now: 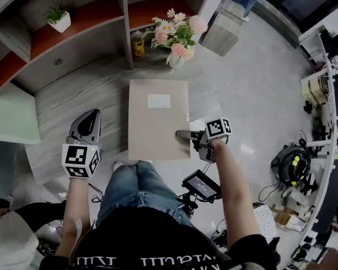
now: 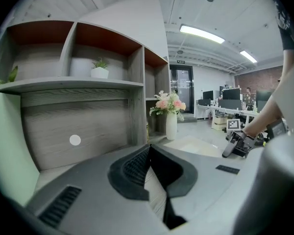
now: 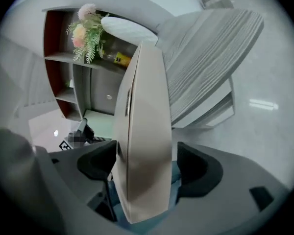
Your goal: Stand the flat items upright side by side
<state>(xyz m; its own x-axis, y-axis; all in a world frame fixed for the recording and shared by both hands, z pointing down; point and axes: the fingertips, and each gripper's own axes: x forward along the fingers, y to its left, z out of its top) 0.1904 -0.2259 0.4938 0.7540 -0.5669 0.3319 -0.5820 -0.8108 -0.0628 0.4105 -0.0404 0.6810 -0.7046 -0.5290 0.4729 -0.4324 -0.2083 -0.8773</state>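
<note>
1. Here in the head view, the right gripper (image 1: 181, 134) has its fingers clamped on the lower right edge of the flat beige box (image 1: 158, 120). The box lies broad face up with a white label (image 1: 159, 100) on top. It stretches away from the fingertips toward the vase of flowers (image 1: 176, 41). The left gripper (image 1: 92, 116) is off to the box's left and apart from it, over the grey wood-grain surface (image 1: 67, 97). Beyond its tips stands the shelf unit (image 1: 96, 13) with a small potted plant (image 1: 59, 19).
2. In the left gripper view, the left gripper's two fingers (image 2: 134, 168) meet at their tips with nothing between them. Straight ahead of the tips is the shelf unit's wood-grain panel. The small potted plant (image 2: 100, 70) sits above them, and the vase of flowers (image 2: 170, 119) is ahead and slightly right. The flat beige box (image 2: 196, 145) lies low to the right of the fingers, with the right gripper (image 2: 227, 152) at its far edge.
3. In the right gripper view, the right gripper's fingers (image 3: 198, 168) press on either side of the flat beige box (image 3: 144, 106). The box is seen edge-on, rising from between them. The vase of flowers (image 3: 85, 35) and a yellow can (image 3: 121, 58) lie beyond the fingers to the left.
</note>
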